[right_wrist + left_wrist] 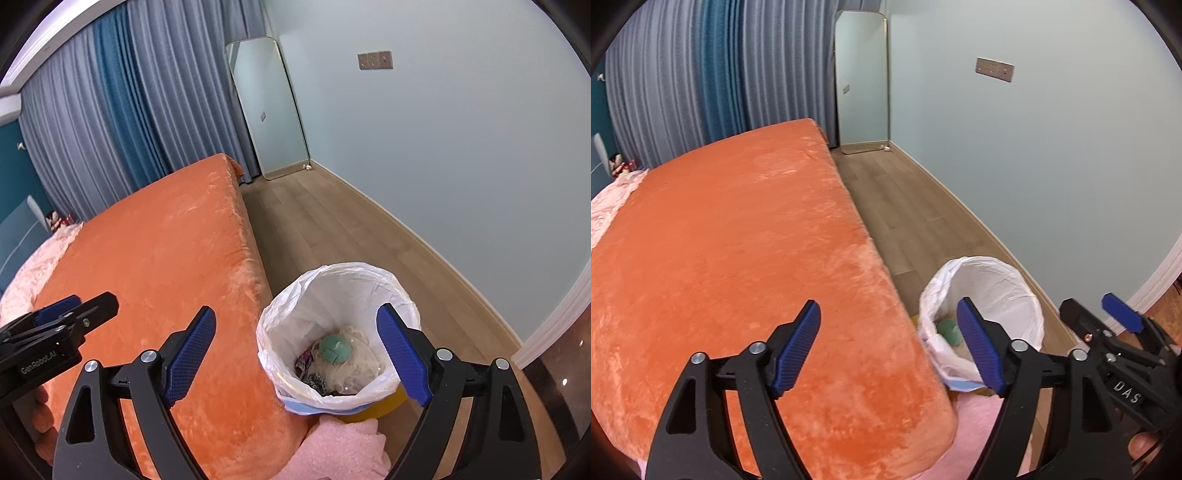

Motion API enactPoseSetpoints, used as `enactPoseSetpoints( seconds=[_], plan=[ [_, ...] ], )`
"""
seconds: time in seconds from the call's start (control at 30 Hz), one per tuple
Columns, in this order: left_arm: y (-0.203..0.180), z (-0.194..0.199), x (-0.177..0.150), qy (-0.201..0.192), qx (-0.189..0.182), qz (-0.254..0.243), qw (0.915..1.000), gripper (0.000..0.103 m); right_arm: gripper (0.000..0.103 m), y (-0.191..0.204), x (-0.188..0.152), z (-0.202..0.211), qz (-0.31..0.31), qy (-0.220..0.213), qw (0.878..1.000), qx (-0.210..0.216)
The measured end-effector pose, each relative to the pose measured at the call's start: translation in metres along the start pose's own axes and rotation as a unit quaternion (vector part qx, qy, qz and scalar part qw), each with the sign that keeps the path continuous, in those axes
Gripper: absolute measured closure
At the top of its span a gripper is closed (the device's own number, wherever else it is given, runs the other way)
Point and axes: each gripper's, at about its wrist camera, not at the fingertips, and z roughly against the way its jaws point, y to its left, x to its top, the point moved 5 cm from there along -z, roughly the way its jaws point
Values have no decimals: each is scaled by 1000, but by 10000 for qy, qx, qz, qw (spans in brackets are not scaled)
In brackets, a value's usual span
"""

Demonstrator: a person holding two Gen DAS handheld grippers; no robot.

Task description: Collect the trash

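The left gripper [888, 345] had its black arms and ribbed blue pads [796, 349] spread wide with nothing between them, one pad over the plush orange bedspread [738, 240] and the other at the mouth of the trash bin [988, 295]. The right gripper [295, 354] stood equally wide and empty above the bin [332, 288], its cross-hatched blue pads [190, 354] framing the opening from nine and three o'clock. The bin was round and lined with a crinkled, translucent white plastic bag [280, 332] folded over the rim, a yellow wall [373, 410] showing below the liner at five o'clock. Inside lay the collected trash: a smooth round green lump [334, 349] on top of filmy cream-coloured wrapping [356, 369], with a scrap of dark patterned material [314, 376] at its seven o'clock. The bin stood on pale wood-plank flooring [332, 229] just beside the corner of the bed. A fuzzy pink fabric [343, 446] bunched up at six o'clock, touching the bin's base in the right wrist view. Pleated grey and teal curtains [110, 140] hung at eleven o'clock, and a tall mirror [269, 107] with rounded corners leaned against the smooth pale blue wall [461, 147] at twelve.
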Motion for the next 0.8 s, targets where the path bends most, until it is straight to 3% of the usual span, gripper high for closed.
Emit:
enactPoseSetpoints(
  seconds=[0.07,0.23,0.5,0.8],
  plan=[
    [4,5,-4,-35,89,35,9999,22,8,3,1,5,67,-44,10000,-13],
    [14,14,-11,-125,353,132,9992,14,7,8,0,12,306,-144,9993,-150],
    [10,14,-25,-86,562,31,9984,14,7,10,-16,8,488,28,9986,-199],
    [5,7,-34,32,522,121,9986,14,7,4,-24,9,480,50,9984,-306]
  ],
)
